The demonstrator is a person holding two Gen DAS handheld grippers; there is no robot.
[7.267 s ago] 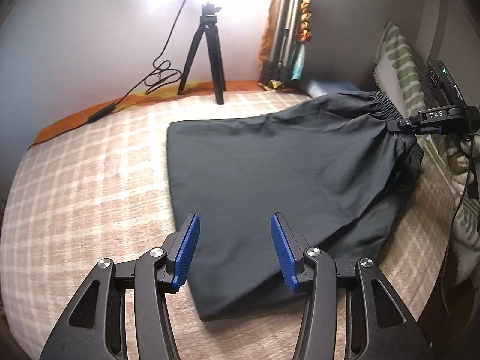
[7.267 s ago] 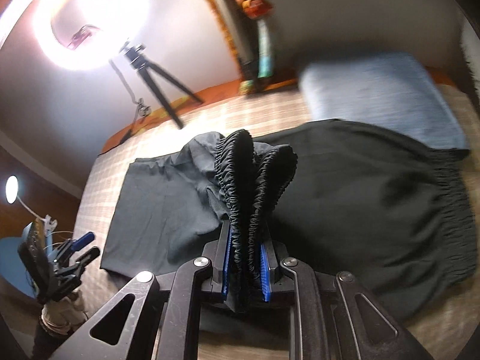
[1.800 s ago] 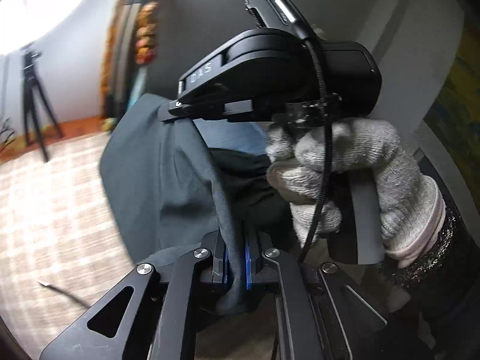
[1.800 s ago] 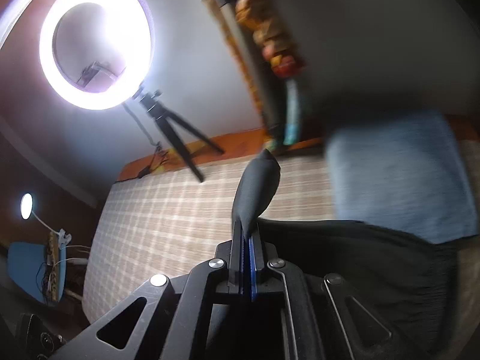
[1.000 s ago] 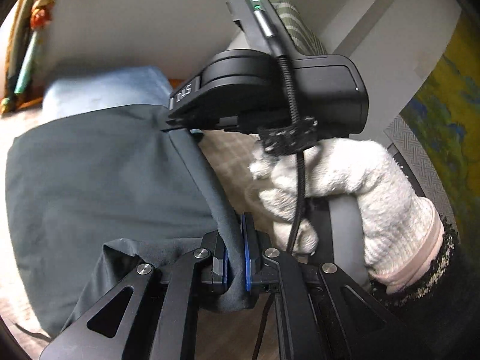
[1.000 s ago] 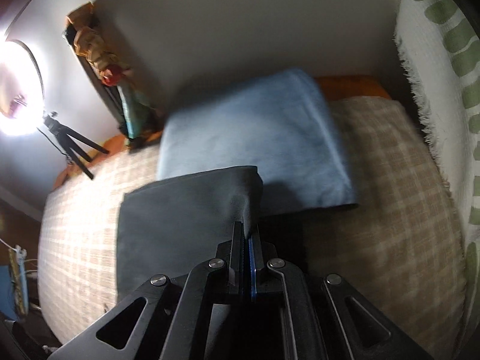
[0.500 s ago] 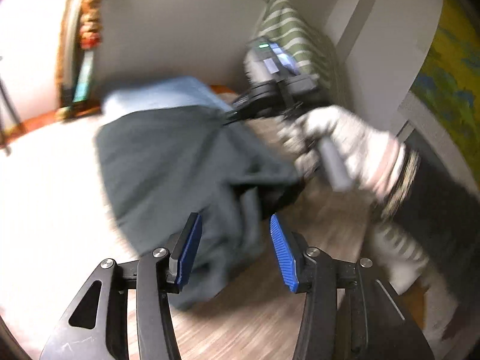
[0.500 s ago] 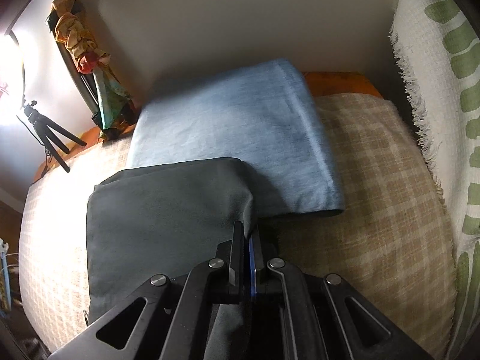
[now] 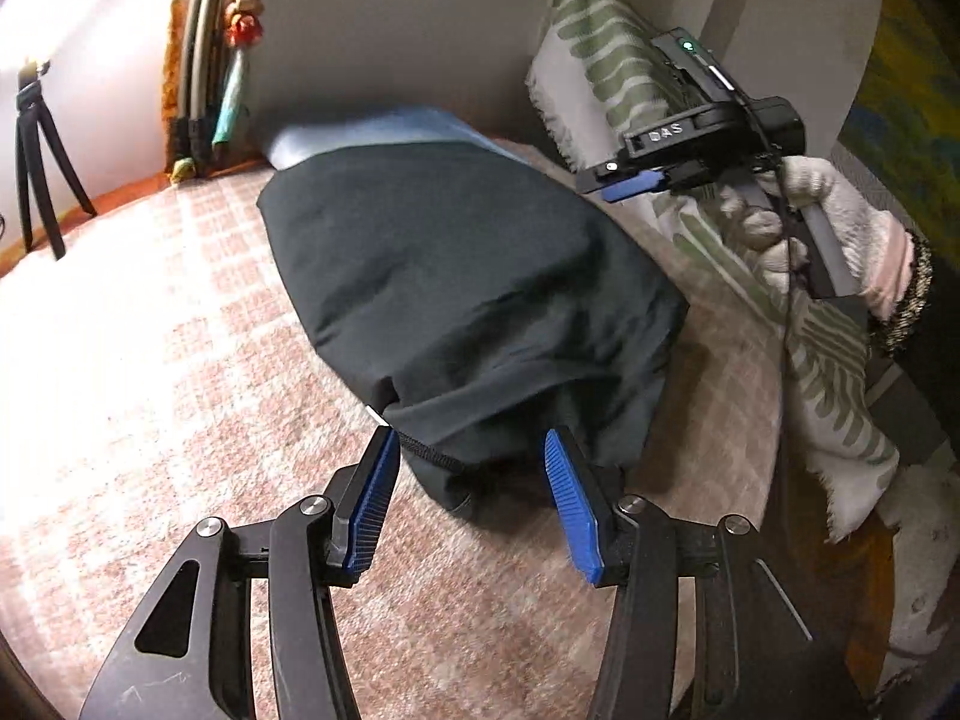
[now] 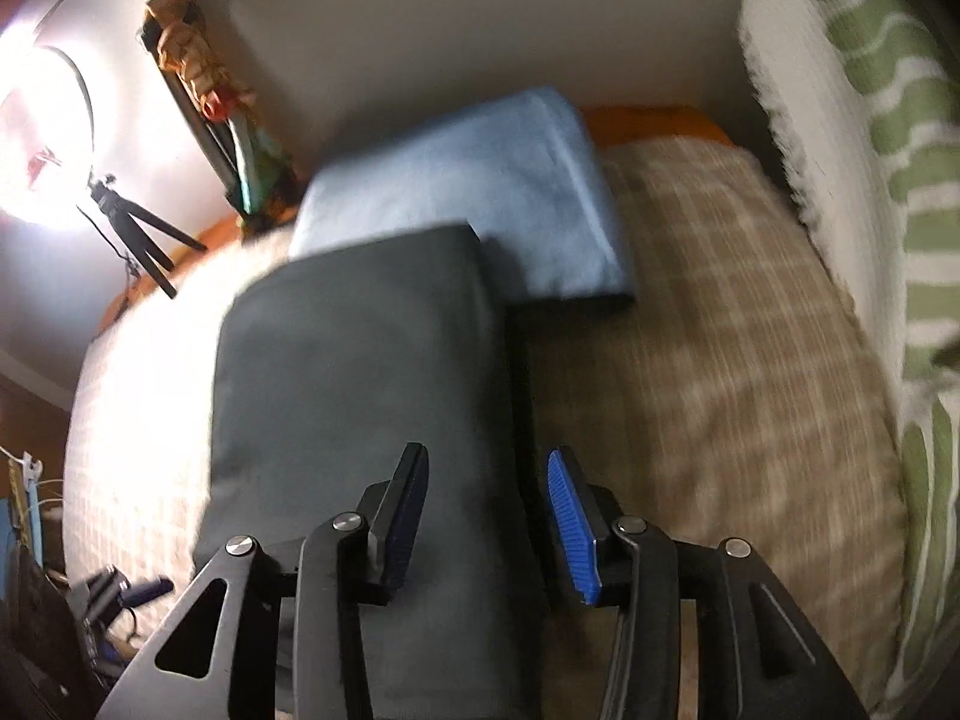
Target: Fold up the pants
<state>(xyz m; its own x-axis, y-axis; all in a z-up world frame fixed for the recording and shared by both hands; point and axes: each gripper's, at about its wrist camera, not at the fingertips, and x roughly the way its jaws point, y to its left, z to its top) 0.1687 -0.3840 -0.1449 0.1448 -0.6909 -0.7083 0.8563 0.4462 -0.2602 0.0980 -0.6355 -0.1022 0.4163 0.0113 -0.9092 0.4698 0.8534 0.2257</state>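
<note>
Right tool, jaws apart, above folded dark pants on the checked bed; pants' far corner overlaps a blue pillow.

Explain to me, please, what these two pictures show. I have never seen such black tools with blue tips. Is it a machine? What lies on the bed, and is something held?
It is not a machine. A person holds one hand tool in each hand, and each tool carries a wide-angle camera that looks forward along its two blue-tipped fingers. So one picture is taken from the left gripper and the other from the right gripper. In the left view you also see the other tool, gripped by the person's gloved right hand. On the checked bed cover lie dark folded pants. Their far end rests on a folded light blue cloth. A green patterned blanket is at the right side, and a small tripod stands near the wall. Both grippers are open, and nothing is held.
</note>
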